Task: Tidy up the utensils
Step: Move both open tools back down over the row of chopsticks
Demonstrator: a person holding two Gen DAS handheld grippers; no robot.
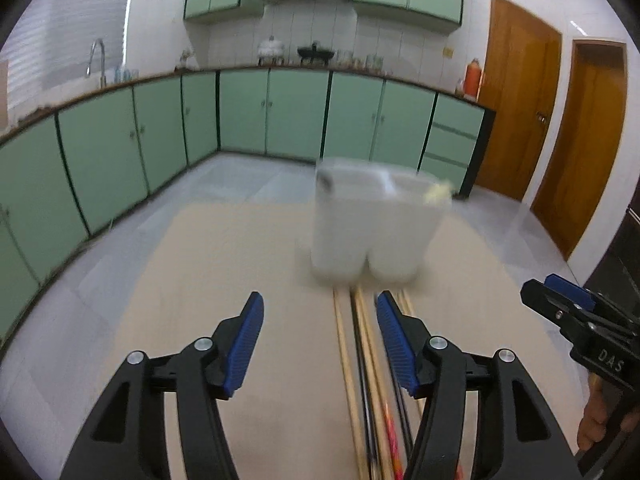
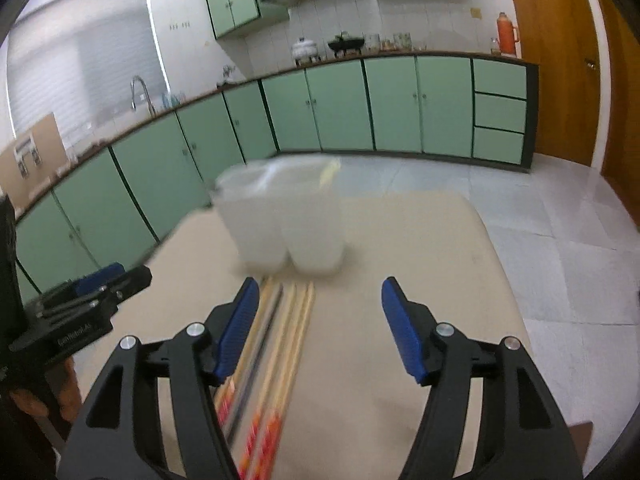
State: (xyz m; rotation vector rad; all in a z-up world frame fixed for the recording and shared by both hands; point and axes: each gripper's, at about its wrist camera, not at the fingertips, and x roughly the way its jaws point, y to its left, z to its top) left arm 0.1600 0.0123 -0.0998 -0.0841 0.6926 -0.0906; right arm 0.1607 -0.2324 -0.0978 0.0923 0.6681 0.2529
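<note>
A translucent white utensil holder (image 1: pixel 376 224) (image 2: pixel 280 220) with two compartments stands on the beige table, blurred in both views. Several chopsticks (image 1: pixel 360 364) (image 2: pixel 280 344), wooden and dark, lie side by side on the table in front of it, pointing toward it. My left gripper (image 1: pixel 320 308) hovers over the table open and empty, the chopsticks running under its right finger. My right gripper (image 2: pixel 320 292) is open too, with the chopsticks by its left finger and between the jaws. Each gripper shows at the edge of the other's view, the right gripper (image 1: pixel 560 300) and the left gripper (image 2: pixel 116 276).
The beige table (image 1: pixel 240 280) (image 2: pixel 420 248) ends just behind the holder, with grey floor tiles beyond. Green kitchen cabinets (image 1: pixel 280 112) line the far walls, and brown doors (image 1: pixel 520 100) stand at the right. A hand (image 1: pixel 600 420) holds the right gripper's handle.
</note>
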